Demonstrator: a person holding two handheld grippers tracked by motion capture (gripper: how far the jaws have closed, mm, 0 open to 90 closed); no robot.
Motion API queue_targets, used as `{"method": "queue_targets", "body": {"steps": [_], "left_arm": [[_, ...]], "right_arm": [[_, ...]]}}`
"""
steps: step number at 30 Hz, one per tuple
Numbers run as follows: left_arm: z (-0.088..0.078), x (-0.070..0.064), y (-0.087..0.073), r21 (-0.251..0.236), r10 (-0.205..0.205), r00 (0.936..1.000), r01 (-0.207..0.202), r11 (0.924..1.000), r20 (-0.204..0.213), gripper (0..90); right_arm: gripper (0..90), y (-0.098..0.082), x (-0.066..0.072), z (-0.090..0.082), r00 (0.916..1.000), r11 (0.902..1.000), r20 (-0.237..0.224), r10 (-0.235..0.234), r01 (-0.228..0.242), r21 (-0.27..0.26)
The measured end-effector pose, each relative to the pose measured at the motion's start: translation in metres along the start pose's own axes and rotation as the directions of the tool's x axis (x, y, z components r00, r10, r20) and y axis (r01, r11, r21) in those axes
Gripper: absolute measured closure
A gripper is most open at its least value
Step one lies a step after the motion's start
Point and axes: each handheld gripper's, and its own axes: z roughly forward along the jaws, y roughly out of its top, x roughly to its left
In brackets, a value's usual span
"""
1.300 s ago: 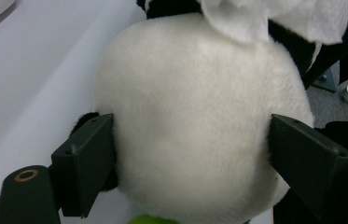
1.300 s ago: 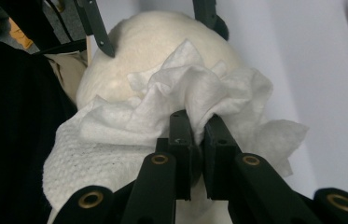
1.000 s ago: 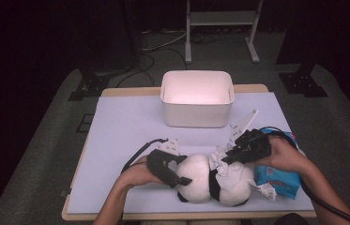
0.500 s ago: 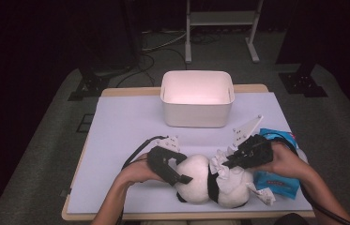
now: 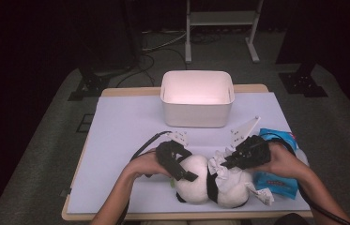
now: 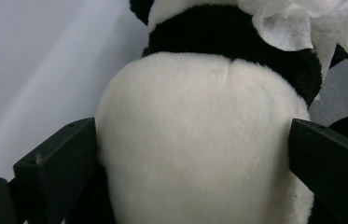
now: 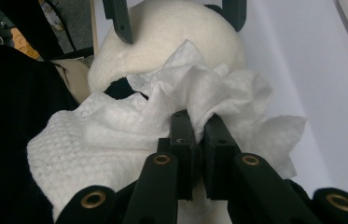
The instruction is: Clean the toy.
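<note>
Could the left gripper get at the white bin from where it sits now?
Probably yes: the left gripper straddles the plush panda, jaws wide, and bare table lies between it and the white bin.

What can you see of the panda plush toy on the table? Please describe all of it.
The panda plush toy lies at the near edge of the table. It looks soft and furry, white with black bands. The left gripper has its jaws around the round white part, which fills the space between them; these jaws have just been opening. A crumpled white wipe, pinched in the right gripper, rests on the toy's top.
</note>
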Motion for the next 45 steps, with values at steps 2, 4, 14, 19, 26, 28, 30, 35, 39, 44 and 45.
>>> {"method": "queue_targets", "body": {"steps": [2,4,14,19,26,28,30,35,39,44,45], "left_arm": [[0.003,0.003,0.001,0.004,-0.003,0.9997,0.003,1.0,0.023,1.4],[0.004,0.007,0.001,0.011,-0.011,0.9989,0.011,0.9999,0.045,1.4],[-0.001,0.008,0.001,0.003,-0.007,0.9987,0.007,1.0,0.05,26.0],[-0.007,0.006,0.005,0.002,0.024,0.9997,-0.024,0.9997,0.001,31.6],[-0.025,0.007,0.011,-0.002,0.064,0.9924,-0.065,0.9979,-0.105,32.2],[-0.03,0.006,0.012,0.003,0.078,0.9886,-0.078,0.9969,-0.129,32.2],[-0.033,0.005,0.012,0.006,0.092,0.9847,-0.092,0.9957,-0.148,32.2],[-0.037,0.002,0.008,0.0,0.093,0.981,-0.094,0.9956,-0.17,32.1],[-0.033,-0.002,0.003,-0.008,0.079,0.9825,-0.081,0.9967,-0.169,29.7],[-0.032,-0.004,-0.004,-0.009,0.065,0.9854,-0.068,0.9977,-0.157,23.7],[-0.033,-0.005,-0.005,-0.009,0.063,0.9856,-0.065,0.9979,-0.157,22.4]], "right_arm": [[83.5,0.0,0.0,0.0,1.0,1.0,-0.001,-0.001,0.001,-0.001],[83.5,-0.001,-0.001,0.0,1.0,1.0,-0.001,0.002,-0.002,-0.002],[83.3,0.0,-0.006,-0.001,1.0,1.0,0.005,0.001,-0.001,-0.009],[83.1,0.006,-0.011,-0.005,1.0,0.9999,0.01,-0.001,0.001,-0.013],[82.9,0.019,-0.025,-0.007,0.9998,0.9997,0.02,0.003,-0.003,-0.022],[82.9,0.021,-0.028,-0.008,0.9997,0.9996,0.023,0.011,-0.01,-0.027],[82.9,0.023,-0.03,-0.01,0.9995,0.9996,0.03,0.011,-0.01,-0.028],[82.9,0.016,-0.036,-0.016,0.998,0.9985,0.046,0.042,-0.041,-0.035],[82.9,0.01,-0.034,-0.014,0.9983,0.9981,0.035,0.047,-0.045,-0.041],[83.1,0.004,-0.029,-0.01,0.9989,0.9975,0.018,0.043,-0.042,-0.057],[83.1,0.003,-0.028,-0.01,0.9989,0.9973,0.014,0.044,-0.043,-0.06]]}}
